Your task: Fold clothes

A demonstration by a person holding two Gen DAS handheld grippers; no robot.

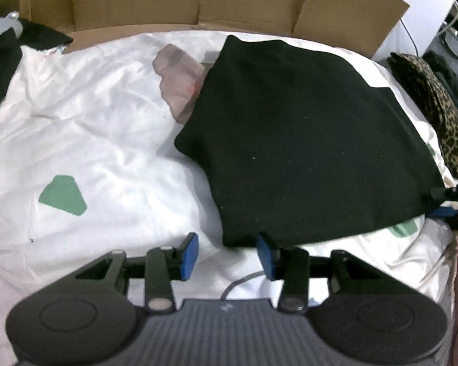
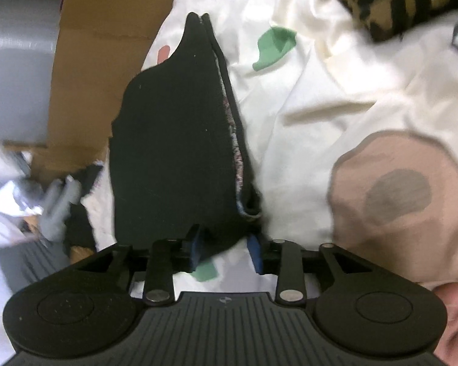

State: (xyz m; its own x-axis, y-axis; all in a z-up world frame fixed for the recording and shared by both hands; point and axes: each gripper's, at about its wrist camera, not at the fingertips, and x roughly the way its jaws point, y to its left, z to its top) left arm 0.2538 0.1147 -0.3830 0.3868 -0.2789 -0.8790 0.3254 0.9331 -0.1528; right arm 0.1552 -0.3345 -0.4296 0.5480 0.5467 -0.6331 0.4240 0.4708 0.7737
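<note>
Our left gripper (image 1: 226, 251) hangs open at the black garment's (image 1: 305, 140) near corner. Our right gripper (image 2: 226, 251) straddles its edge; we cannot tell if it grips.

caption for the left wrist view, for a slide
Left gripper open at the near corner of a folded black garment on a white sheet.

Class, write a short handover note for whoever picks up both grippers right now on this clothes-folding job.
Left gripper: open, pads apart at the near corner of the black garment, not pinching it.
Right gripper: jaws around the garment's other near corner; a firm grip can't be confirmed.
Garment: folded, lying on the white sheet, partly over a pink cloth.
Done: at least one fold.
Left: probably another fold, then the pink cloth.
</note>
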